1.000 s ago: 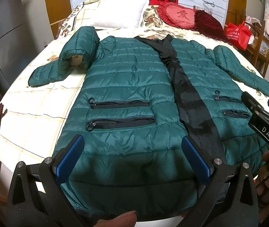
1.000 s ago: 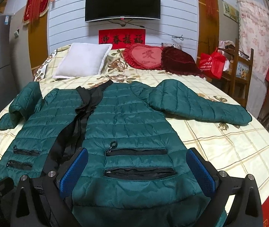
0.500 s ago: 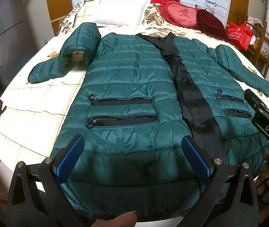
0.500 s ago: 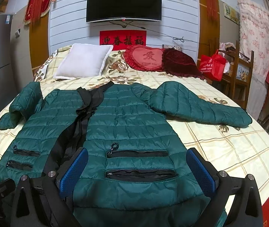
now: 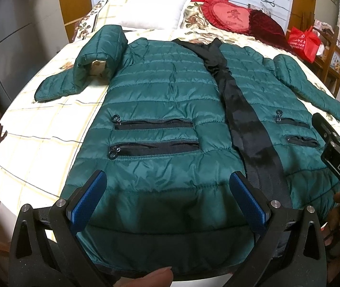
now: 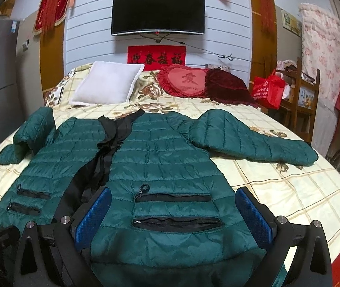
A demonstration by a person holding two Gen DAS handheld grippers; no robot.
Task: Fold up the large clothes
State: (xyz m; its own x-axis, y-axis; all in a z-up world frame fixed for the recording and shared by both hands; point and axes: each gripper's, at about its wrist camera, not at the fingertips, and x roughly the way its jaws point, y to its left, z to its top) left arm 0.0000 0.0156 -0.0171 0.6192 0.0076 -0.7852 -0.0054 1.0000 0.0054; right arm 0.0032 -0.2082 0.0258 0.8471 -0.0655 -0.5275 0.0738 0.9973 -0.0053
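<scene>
Your left gripper and right gripper both gape wide, grasping nothing. The green jacket lies flat on the bed beneath them.

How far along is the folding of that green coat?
Barely begun. Done: the green coat is spread flat, front up, on the bed. In hand: nothing; the left tool and right tool hover open over its hem. Left: both sleeves and every fold.
</scene>
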